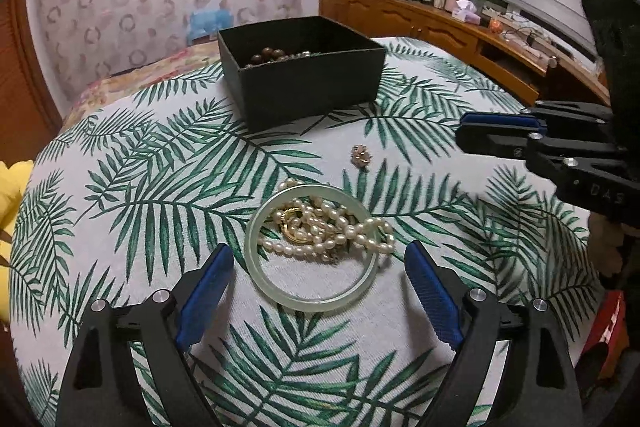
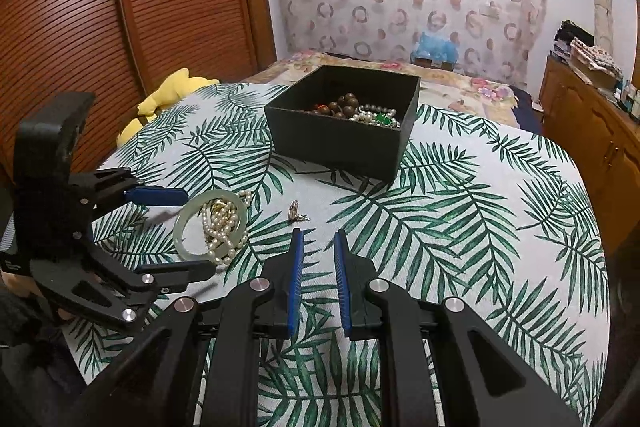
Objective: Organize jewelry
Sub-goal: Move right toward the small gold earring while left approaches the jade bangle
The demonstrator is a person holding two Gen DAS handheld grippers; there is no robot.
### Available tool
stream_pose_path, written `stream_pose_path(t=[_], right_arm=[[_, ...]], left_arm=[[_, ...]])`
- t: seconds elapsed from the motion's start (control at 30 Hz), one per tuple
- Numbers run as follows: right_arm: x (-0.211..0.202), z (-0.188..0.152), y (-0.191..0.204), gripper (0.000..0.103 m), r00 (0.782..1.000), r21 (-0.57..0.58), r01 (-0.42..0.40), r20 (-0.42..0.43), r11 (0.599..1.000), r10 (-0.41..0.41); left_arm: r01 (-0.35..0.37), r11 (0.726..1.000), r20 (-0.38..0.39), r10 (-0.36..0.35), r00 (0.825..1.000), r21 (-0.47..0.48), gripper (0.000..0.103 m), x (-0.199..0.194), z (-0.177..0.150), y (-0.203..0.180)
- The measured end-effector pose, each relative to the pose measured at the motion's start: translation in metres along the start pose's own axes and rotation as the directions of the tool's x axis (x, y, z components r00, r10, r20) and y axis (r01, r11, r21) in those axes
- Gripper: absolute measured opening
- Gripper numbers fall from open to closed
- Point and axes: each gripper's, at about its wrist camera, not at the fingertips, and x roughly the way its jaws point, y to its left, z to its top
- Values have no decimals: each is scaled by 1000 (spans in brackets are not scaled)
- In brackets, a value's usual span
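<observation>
Done: black box (image 2: 340,143) at the surface's far side already holds beads.
Left: jade bangle (image 1: 310,247), pearl necklace (image 1: 324,231), small earring (image 1: 361,155) lie loose.
Left tongs (image 1: 318,267): wide open, empty, straddling bangle.
Right tongs (image 2: 318,239): narrowly parted, empty.

one black box (image 1: 308,83), one jade bangle (image 1: 264,283), one pearl necklace (image 1: 320,231), one earring (image 1: 361,155)

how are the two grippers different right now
The left gripper is open wide, its fingers either side of the pale green bangle and pearl necklace. The right gripper is open only narrowly, with nothing between its fingers; the small earring lies just ahead. Both hold nothing and have blue pads.
</observation>
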Motion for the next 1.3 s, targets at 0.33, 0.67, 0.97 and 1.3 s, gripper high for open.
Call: stream_pose_path(t=[0.33, 0.67, 0.97, 1.3], right_arm=[[1, -6, 0, 23, 1000, 4, -8, -4, 1000, 8], [3, -7, 1, 23, 1000, 2, -10, -14, 1000, 10], [9, -1, 5, 23, 1000, -20, -12, -24, 1000, 11], [37, 10, 11, 35, 997, -70, -2, -74, 998, -3]], left_arm=[[-52, 998, -43, 54, 998, 46, 84, 8, -1, -6], [-24, 996, -35, 27, 999, 84, 69, 11, 6, -7], [5, 999, 76, -9, 997, 52, 69, -23, 12, -10], [-12, 1000, 135, 14, 991, -12, 69, -46, 5, 5]])
